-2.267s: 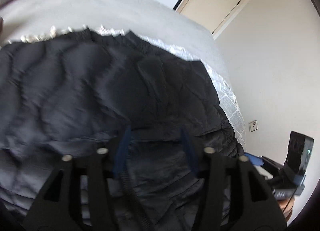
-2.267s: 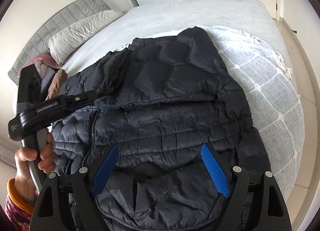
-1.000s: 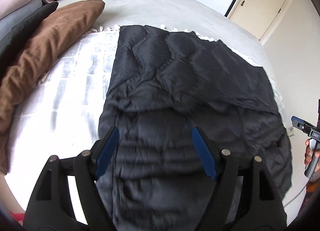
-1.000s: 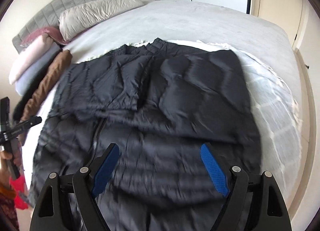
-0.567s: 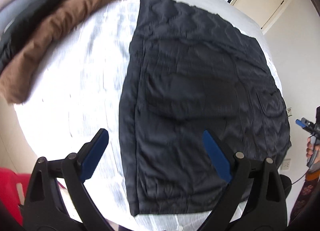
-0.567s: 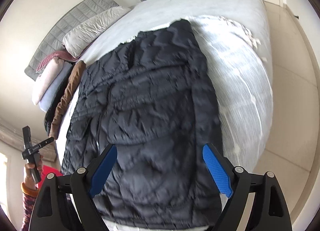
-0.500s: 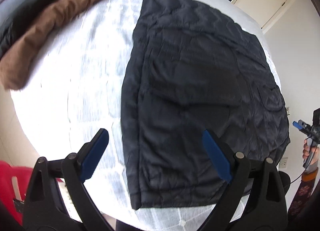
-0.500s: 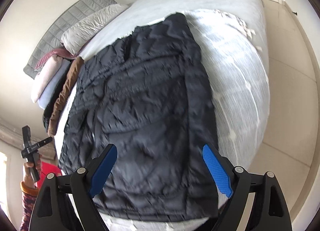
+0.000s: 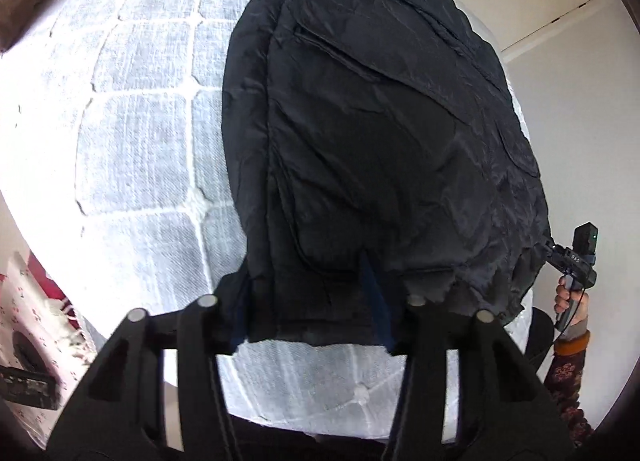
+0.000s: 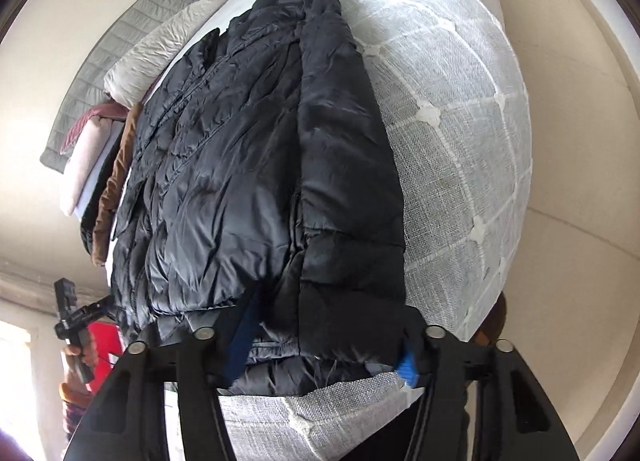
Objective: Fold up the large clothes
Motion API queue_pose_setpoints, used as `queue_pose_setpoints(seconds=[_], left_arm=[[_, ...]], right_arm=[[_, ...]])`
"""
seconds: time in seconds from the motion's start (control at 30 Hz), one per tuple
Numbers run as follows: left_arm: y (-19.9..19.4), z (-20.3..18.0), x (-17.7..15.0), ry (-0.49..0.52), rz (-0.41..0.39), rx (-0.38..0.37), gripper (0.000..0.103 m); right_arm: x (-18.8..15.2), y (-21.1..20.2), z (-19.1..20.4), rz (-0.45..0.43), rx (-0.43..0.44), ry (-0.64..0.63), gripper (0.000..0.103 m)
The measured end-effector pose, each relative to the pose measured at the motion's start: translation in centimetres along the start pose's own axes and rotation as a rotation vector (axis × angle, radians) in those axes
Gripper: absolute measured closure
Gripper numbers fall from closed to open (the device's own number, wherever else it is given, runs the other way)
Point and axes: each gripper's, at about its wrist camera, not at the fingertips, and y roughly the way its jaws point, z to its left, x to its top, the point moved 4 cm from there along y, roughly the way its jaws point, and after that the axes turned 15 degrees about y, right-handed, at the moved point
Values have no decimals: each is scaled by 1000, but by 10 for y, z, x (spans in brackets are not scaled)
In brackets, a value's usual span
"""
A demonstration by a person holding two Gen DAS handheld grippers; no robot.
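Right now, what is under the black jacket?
The white gridded bedspread shows around the jacket and below its hem, where both tongs have just been closing. Anything beneath its middle is covered.

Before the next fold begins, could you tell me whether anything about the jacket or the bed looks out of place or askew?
Nothing stands out. The black jacket lies along the white bedspread, and the left gripper and right gripper have each just closed on a corner of its near hem.
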Motion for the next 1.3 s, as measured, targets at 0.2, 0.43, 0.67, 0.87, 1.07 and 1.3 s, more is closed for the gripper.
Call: queue_pose_setpoints(seconds=[0.2,0.43,0.67,0.87,1.07,1.3], left_arm=[[-24,-23,-3,-16,-92,-74,88],[-82,-56,-13,16,-248,-168,90],[-141,-101,-25,120,-377,-189,91],[-187,-140,-22,230,-483,-198,91],[-228,-164,-29,309,-575,-189,91],[-253,-169,-45,342,-635,-161,91]], right_arm=[[-4,-25,23,-61,52,-47,91],[-9,-73,48,-150,129,-105,92],[-26,-135,65,-236,190,-171,93],[-52,-190,80,-340,219,-236,93],[-76,-245,100,-448,239,-309,93],[-86,-281,124,-529,257,-381,93]])
